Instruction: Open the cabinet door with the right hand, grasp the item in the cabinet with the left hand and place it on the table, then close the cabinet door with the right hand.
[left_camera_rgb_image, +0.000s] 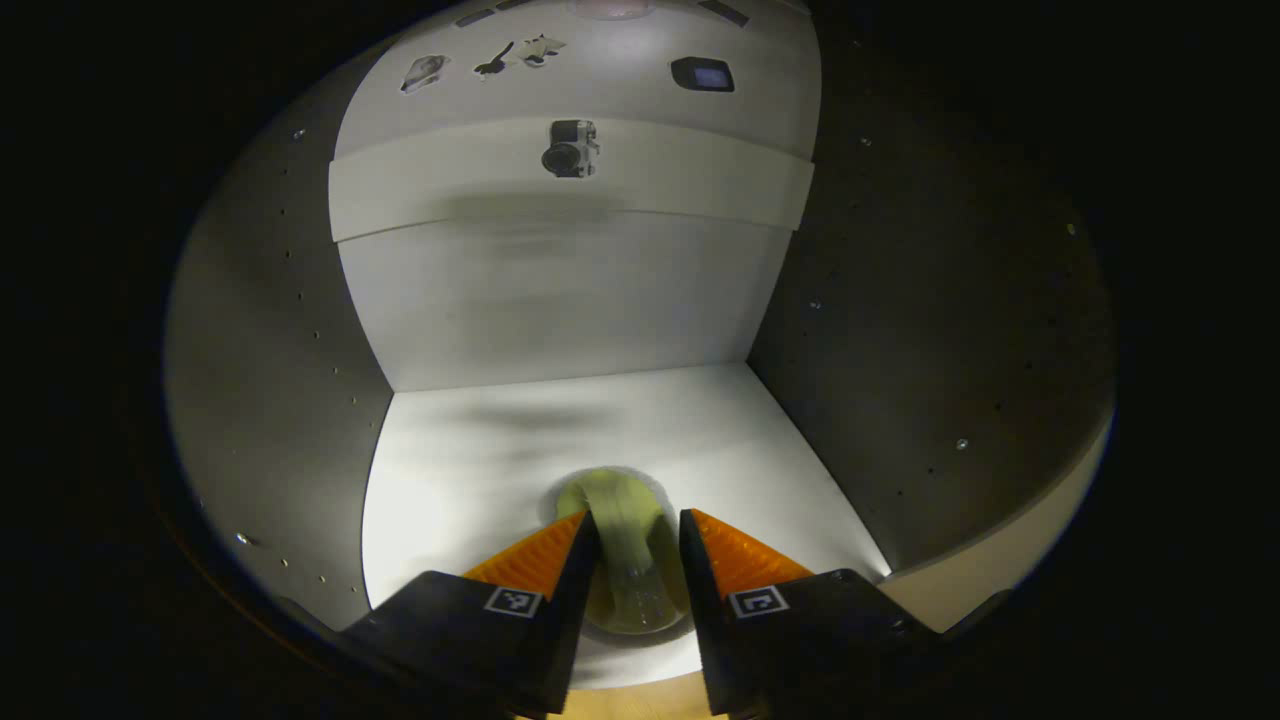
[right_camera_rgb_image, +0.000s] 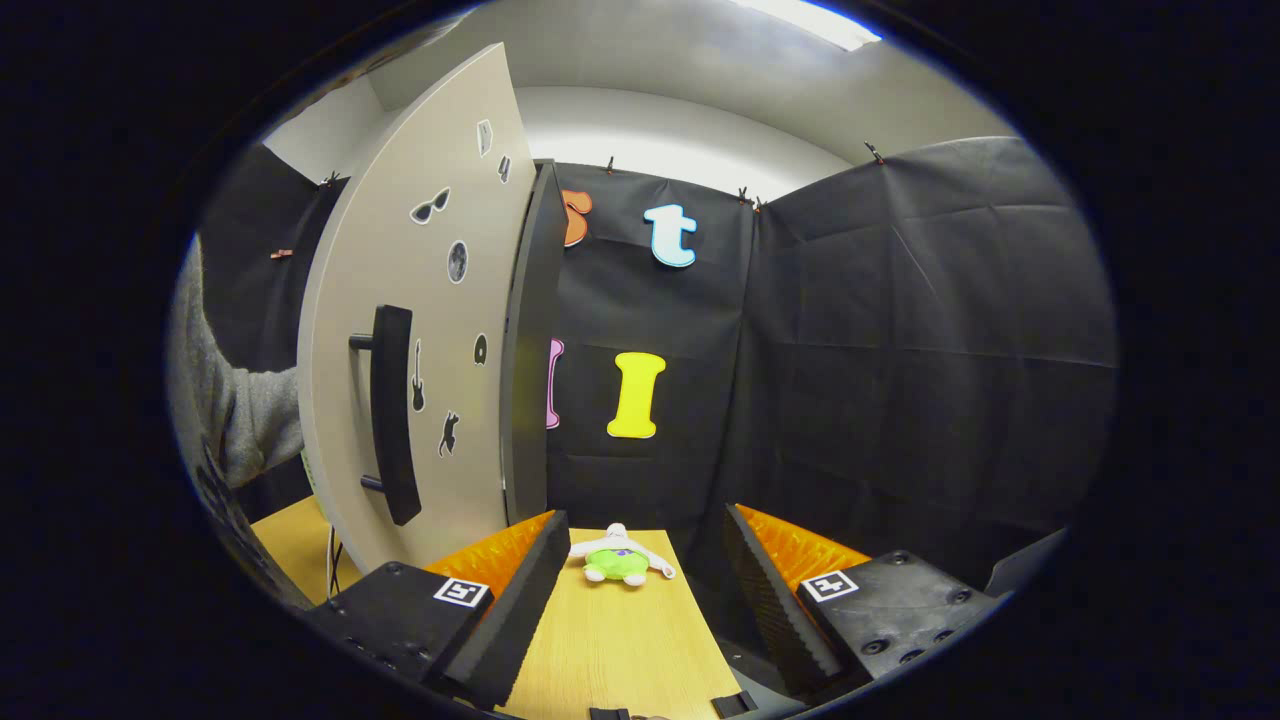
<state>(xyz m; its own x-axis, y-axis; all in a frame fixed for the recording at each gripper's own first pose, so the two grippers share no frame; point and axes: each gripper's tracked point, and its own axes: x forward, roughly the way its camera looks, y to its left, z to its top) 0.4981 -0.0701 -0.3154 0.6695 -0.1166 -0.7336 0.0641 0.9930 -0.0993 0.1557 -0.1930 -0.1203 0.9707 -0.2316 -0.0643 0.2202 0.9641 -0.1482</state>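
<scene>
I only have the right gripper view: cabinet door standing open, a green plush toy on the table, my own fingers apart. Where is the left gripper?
Observer: The left gripper is reaching inside the cabinet.
Operator: Is there anything in there to grasp?
Observer: One yellow-green item lies on the cabinet's white floor.
Operator: Is it gripped?
Observer: The fingers stand either side of it with the item in the gap; whether both press on it cannot be told.
</scene>
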